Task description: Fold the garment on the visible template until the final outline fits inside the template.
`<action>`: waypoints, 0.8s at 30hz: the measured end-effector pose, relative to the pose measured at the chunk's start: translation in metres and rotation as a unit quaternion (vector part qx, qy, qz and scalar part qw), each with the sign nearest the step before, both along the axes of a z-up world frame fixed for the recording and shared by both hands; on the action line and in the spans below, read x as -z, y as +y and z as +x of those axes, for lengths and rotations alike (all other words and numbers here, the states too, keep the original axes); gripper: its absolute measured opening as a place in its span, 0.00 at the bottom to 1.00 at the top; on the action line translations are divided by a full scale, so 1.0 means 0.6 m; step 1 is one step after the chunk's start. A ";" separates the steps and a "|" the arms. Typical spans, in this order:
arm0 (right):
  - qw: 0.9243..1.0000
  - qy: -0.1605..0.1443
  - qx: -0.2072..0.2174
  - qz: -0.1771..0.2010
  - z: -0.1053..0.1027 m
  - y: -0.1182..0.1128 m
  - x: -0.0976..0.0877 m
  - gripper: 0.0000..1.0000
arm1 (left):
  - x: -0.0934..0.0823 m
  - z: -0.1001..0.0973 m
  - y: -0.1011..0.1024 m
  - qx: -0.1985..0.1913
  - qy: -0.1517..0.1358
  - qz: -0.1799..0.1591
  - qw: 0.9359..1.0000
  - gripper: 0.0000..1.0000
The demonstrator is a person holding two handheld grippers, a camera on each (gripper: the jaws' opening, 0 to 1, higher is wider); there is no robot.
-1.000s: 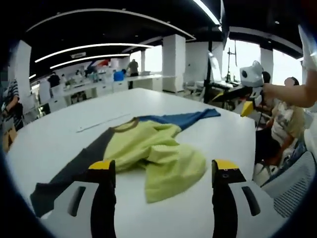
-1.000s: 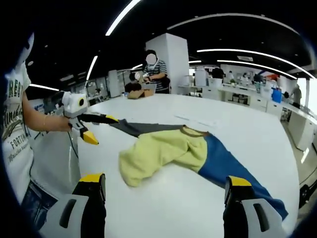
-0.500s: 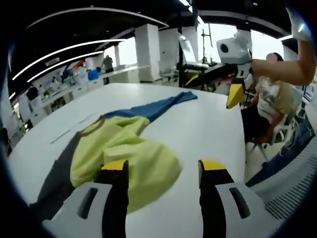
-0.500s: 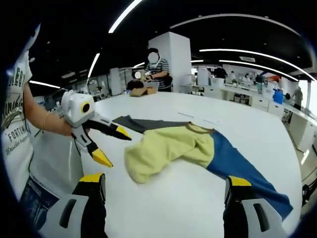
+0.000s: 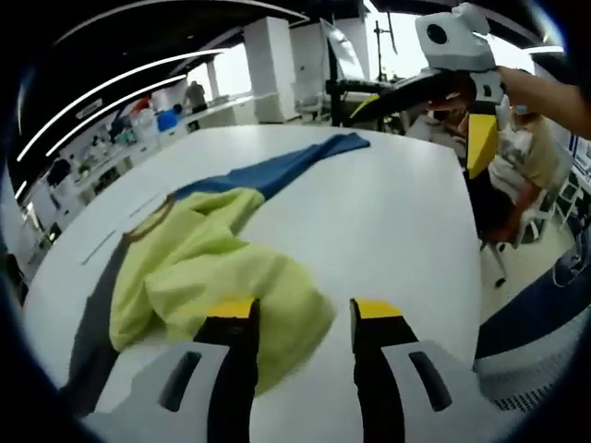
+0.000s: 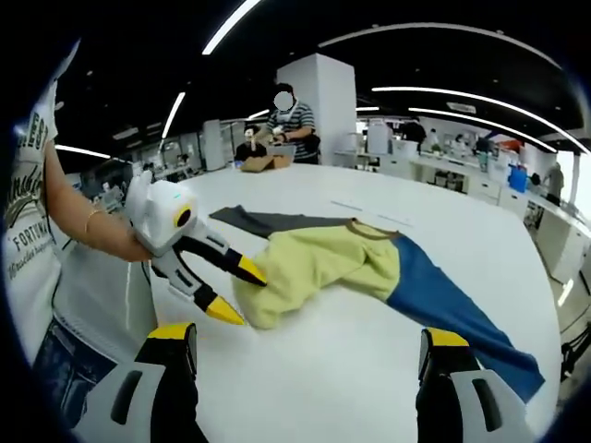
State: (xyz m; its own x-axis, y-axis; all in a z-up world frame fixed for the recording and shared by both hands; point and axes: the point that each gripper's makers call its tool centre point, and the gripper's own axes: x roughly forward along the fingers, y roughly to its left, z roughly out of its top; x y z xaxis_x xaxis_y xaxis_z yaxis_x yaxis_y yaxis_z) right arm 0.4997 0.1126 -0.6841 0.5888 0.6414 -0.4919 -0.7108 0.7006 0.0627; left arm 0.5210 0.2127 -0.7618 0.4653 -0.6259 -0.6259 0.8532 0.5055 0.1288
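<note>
- Yellow tips mark both tools. In the left gripper view, the left gripper [image 5: 305,318] rises from the bottom centre with its jaws apart, and one yellow tip lies over the near hem of the garment [image 5: 208,268]; whether it touches the cloth I cannot tell.
- In the right gripper view the same left gripper [image 6: 235,291] comes in from the left of the frame, its white body held by a hand [image 6: 129,245] with a bracelet on the wrist. Its two yellow-tipped jaws are spread, one above and one below the edge of the yellow hem, not closed on it.
- The right gripper [image 6: 309,346] stands at the bottom of the right gripper view with its jaws wide apart, holding nothing, well apart from the cloth.
- In the left gripper view the right gripper [image 5: 466,101] shows at the upper right of the frame, held over the far edge of the table, jaws apart and empty.
- The garment [image 6: 351,268] lies crumpled on the white table [image 6: 323,369], in the middle of the frame: a yellow-green body bunched in folds, a brown collar, a blue sleeve stretched to the lower right, a dark grey sleeve going to the upper left.
- Behind the table, at the upper centre of the right gripper view, a person in a striped shirt [image 6: 291,125] stands near a white column [image 6: 328,111].
</note>
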 end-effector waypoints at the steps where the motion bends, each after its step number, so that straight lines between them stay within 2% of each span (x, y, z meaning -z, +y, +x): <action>1: 1.000 -0.001 0.002 0.000 0.001 -0.001 0.001 0.99 | 0.004 0.002 0.000 -0.002 -0.001 0.006 1.000 0.35; 3: 1.000 0.000 0.003 0.001 0.002 -0.003 0.002 0.99 | 0.014 0.009 0.005 0.000 -0.010 0.029 1.000 0.33; 5: 1.000 0.000 0.004 0.004 0.003 -0.004 0.004 0.99 | 0.022 0.014 0.007 -0.007 -0.005 0.043 0.999 0.31; 9: 1.000 0.006 0.013 0.008 0.003 -0.011 0.010 0.99 | 0.028 0.023 0.008 -0.022 0.005 0.041 0.999 0.29; 11: 1.000 0.007 0.017 0.011 0.003 -0.013 0.011 0.99 | 0.033 0.026 0.011 -0.023 0.003 0.050 0.998 0.23; 15: 1.000 0.008 0.022 0.011 0.003 -0.017 0.013 0.99 | 0.034 0.032 0.017 -0.037 0.011 0.048 0.998 0.10; 17: 1.000 0.008 0.027 0.012 0.005 -0.019 0.013 0.99 | 0.028 0.033 0.018 -0.039 0.011 0.040 0.998 0.03; 18: 1.000 0.007 0.028 0.012 0.006 -0.020 0.013 0.99 | 0.020 0.034 0.016 -0.041 0.011 0.027 0.999 0.03; 23: 0.999 0.002 0.028 0.021 0.009 -0.014 0.005 0.98 | -0.016 0.036 0.019 -0.034 0.003 0.002 0.999 0.02; 24: 0.999 0.001 0.027 0.022 0.009 -0.013 0.004 0.98 | -0.030 0.037 0.019 -0.034 0.002 -0.012 0.999 0.02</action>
State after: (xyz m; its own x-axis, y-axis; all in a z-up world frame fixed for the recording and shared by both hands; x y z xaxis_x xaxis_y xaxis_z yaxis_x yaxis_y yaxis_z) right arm 0.5053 0.1049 -0.6867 0.6221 0.6297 -0.4652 -0.6719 0.7344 0.0957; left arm 0.5431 0.2239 -0.7439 0.5039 -0.6079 -0.6136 0.8176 0.5647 0.1120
